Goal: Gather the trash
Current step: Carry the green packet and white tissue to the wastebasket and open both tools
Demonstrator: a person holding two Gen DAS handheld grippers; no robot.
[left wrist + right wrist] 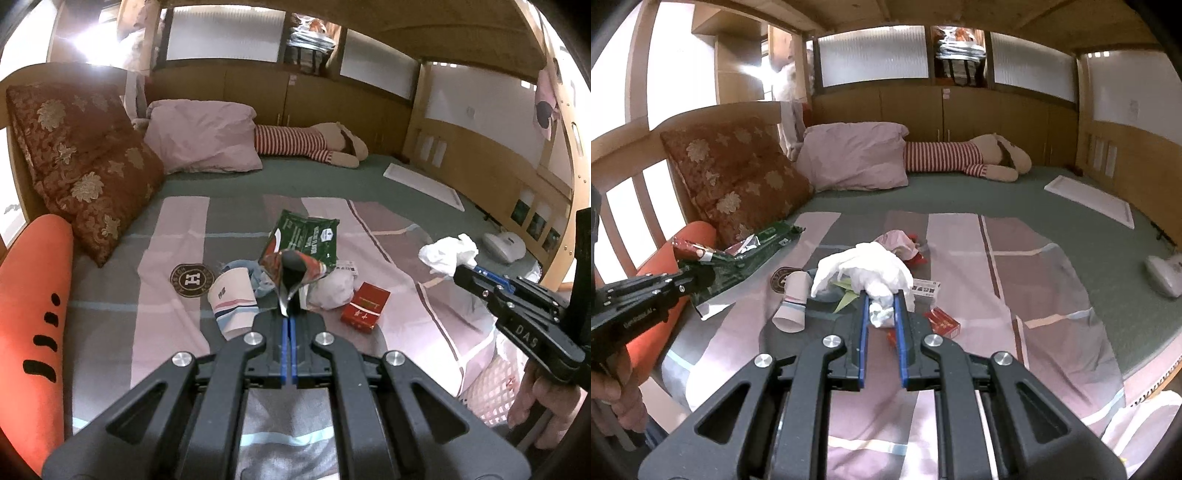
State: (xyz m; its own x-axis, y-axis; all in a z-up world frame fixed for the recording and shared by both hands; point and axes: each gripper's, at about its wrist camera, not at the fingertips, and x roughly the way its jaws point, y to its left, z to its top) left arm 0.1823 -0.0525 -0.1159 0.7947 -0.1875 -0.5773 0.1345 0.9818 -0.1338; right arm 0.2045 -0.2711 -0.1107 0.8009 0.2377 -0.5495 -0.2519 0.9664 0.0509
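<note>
We clench the right gripper (882,295) on soft, light tissue (864,271) above the cup (792,301); the left gripper (287,314) pinches the crinkly wrapper (301,242) by its edge.

Trash cluster (295,288) mid-bed — green mattress (332,177) beyond

Left tongs (287,314) w/ green wrapper (301,242) (pinched), over bed (110,295).

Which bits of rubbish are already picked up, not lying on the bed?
Two: the green wrapper in the left tool, the white tissue in the right tool. Cup and red box lie loose.
</note>
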